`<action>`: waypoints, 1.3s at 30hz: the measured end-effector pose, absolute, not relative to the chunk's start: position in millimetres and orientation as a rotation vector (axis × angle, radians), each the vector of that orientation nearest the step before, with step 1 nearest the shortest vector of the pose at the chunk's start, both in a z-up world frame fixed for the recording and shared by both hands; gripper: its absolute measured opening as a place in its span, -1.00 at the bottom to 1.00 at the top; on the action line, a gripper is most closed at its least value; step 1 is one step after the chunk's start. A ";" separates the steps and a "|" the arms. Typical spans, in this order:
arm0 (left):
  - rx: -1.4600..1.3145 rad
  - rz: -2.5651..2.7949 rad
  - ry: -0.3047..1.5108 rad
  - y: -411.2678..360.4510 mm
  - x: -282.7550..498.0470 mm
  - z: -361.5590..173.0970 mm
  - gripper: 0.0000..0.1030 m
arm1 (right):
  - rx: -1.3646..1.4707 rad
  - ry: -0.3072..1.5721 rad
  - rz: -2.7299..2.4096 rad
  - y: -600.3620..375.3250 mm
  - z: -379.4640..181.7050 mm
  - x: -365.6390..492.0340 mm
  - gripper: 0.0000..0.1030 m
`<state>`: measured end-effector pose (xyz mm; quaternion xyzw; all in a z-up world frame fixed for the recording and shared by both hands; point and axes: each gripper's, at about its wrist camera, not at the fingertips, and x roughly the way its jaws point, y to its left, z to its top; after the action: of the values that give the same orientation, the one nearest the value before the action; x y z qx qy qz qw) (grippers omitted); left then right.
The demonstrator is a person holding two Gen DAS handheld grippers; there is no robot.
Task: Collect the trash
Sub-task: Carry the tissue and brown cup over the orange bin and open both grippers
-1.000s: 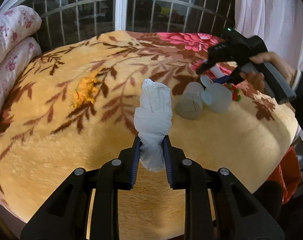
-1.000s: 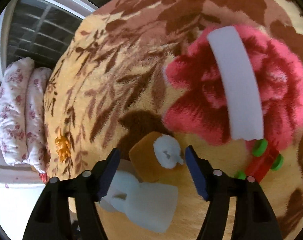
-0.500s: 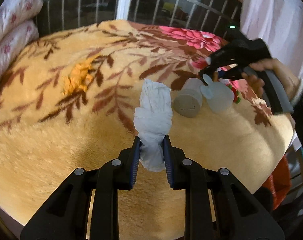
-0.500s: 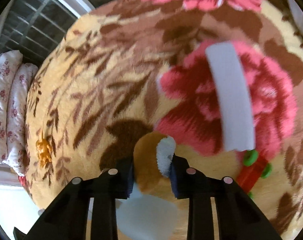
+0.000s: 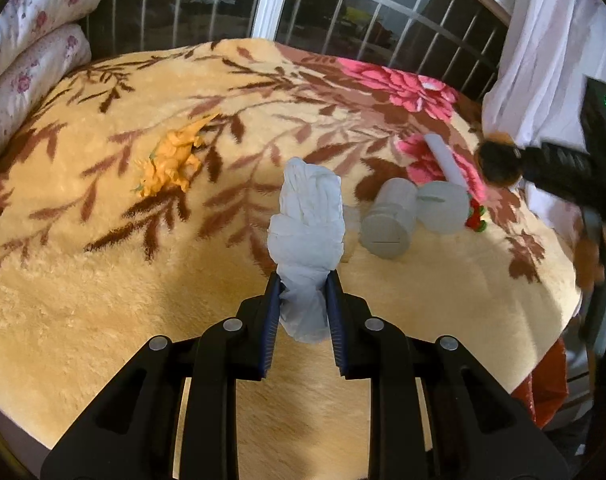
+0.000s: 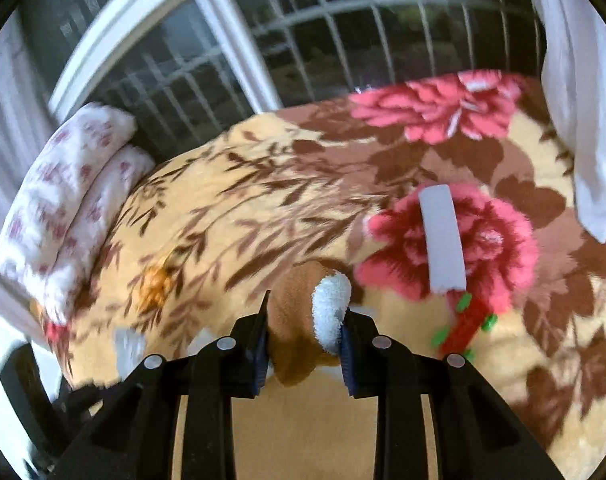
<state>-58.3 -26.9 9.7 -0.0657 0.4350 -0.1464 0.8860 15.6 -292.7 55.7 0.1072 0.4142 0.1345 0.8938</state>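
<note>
My left gripper (image 5: 303, 280) is shut on the lower end of a crumpled white tissue wad (image 5: 309, 216), which it holds upright above the floral blanket (image 5: 103, 280). My right gripper (image 6: 306, 312) is shut on a small brown and white plush piece (image 6: 293, 320), held clear of the blanket. The left wrist view shows that piece (image 5: 497, 158) at the far right, at the tip of the black right gripper. Two grey plastic cups (image 5: 389, 220) lie on their sides on the blanket. A white strip (image 6: 441, 236) rests on a pink flower.
An orange toy dinosaur (image 5: 173, 160) lies left of centre and a red and green toy (image 6: 463, 324) sits by the strip. A folded floral quilt (image 5: 31, 40) is at the left, a barred window behind, a white curtain (image 5: 543, 40) at the right and a red bag (image 5: 547, 380) below the bed edge.
My right gripper closed on the brown and white plush piece, then lifted it off the blanket and away from the cups. The left gripper kept its hold on the tissue.
</note>
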 end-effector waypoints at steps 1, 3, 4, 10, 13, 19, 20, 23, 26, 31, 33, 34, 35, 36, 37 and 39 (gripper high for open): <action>-0.140 -0.314 0.898 -27.3 -62.7 11.3 -0.57 | 0.209 0.843 0.286 -288.5 56.6 5.0 -0.45; -0.138 -0.324 0.887 -27.9 -71.6 13.1 -0.57 | 0.197 0.800 0.316 -281.1 57.2 -26.0 -0.45; -0.127 -0.332 0.878 -28.6 -79.4 14.6 -0.57 | 0.202 0.786 0.336 -278.2 56.9 -38.3 -0.45; -0.033 -0.351 0.788 -28.7 -137.9 28.1 -0.57 | 0.167 0.696 0.418 -263.5 49.4 -127.2 -0.44; -0.018 -0.365 0.779 -26.2 -166.4 27.4 -0.57 | 0.118 0.665 0.425 -255.0 41.9 -168.2 -0.44; -0.025 -0.379 0.814 -22.5 -208.1 12.4 -0.57 | 0.141 0.653 0.441 -249.7 33.3 -221.2 -0.44; -0.028 -0.378 0.821 -22.2 -213.5 10.1 -0.57 | 0.133 0.647 0.436 -248.1 31.8 -232.1 -0.44; -0.028 -0.386 0.853 -21.1 -229.3 -0.1 -0.57 | 0.117 0.645 0.431 -242.6 24.3 -256.8 -0.43; 0.020 -0.383 0.895 -23.7 -245.8 -17.3 -0.57 | 0.111 0.669 0.444 -238.6 12.1 -275.6 -0.43; 0.068 -0.391 1.007 -24.8 -261.2 -57.0 -0.57 | 0.079 0.760 0.448 -231.2 -23.4 -293.0 -0.43; 0.065 -0.379 1.049 -22.3 -261.9 -72.0 -0.57 | 0.078 0.808 0.458 -229.2 -37.9 -295.6 -0.43; 0.061 -0.379 1.076 -20.9 -262.1 -81.6 -0.57 | 0.076 0.829 0.459 -229.0 -44.7 -296.5 -0.43; 0.061 -0.373 1.103 -20.1 -261.7 -90.9 -0.57 | 0.075 0.866 0.470 -228.1 -55.2 -296.7 -0.43; 0.063 -0.368 1.123 -20.1 -261.8 -98.1 -0.57 | 0.075 0.886 0.476 -227.5 -61.5 -296.7 -0.43; 0.065 -0.370 1.158 -20.9 -260.4 -108.2 -0.57 | 0.074 0.912 0.478 -225.8 -70.6 -297.2 -0.43; 0.072 -0.370 1.224 -24.4 -258.5 -128.6 -0.57 | 0.068 0.959 0.491 -221.0 -85.5 -297.1 -0.43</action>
<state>-258.5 -24.4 -128.6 0.0338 0.5709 -0.1725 0.8020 -297.1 -221.0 -85.5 0.0323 0.4564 0.2336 0.8580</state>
